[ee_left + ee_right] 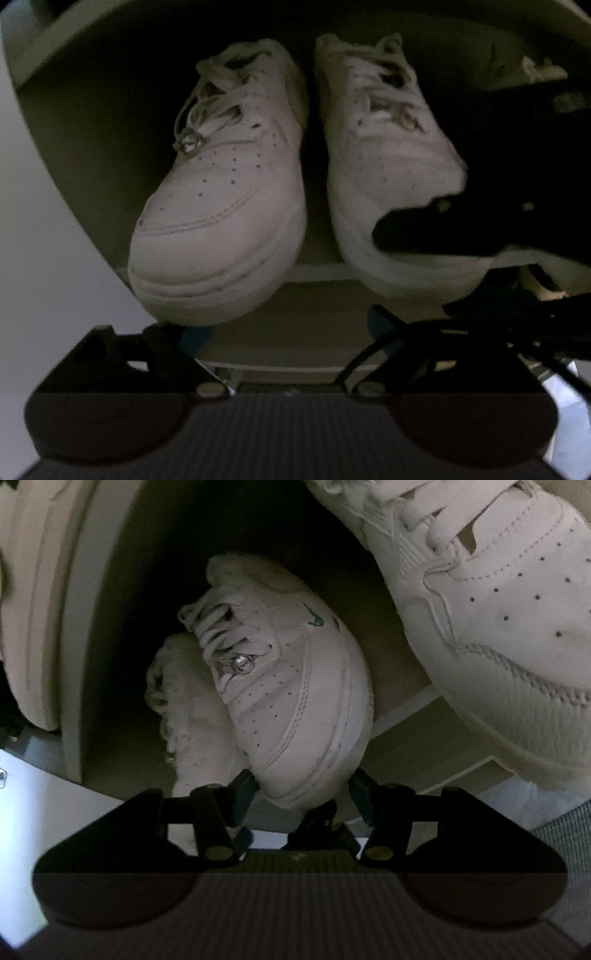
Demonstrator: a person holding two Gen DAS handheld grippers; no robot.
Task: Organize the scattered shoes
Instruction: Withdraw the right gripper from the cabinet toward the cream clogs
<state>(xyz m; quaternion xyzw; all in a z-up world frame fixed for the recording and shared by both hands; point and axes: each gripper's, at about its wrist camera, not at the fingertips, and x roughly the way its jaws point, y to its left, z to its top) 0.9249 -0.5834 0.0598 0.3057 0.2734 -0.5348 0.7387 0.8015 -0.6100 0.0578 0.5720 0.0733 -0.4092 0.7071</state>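
In the left wrist view two white sneakers stand side by side in a dim shelf compartment, toes toward me: the left sneaker (221, 206) and the right sneaker (384, 155). The other gripper, dark, covers the right sneaker's toe. My left gripper (291, 332) is open and empty just below the shoes' toes. In the right wrist view my right gripper (301, 794) has its teal-padded fingers on either side of the toe of a white sneaker (295, 686) with a green logo; contact is unclear. A second white sneaker (192, 716) lies behind it.
The shelf's front edge (317, 273) runs under the shoes. A big white sneaker (498, 609) fills the upper right of the right wrist view, and another shoe's sole (33, 609) the left. A white wall panel (37, 258) stands at left.
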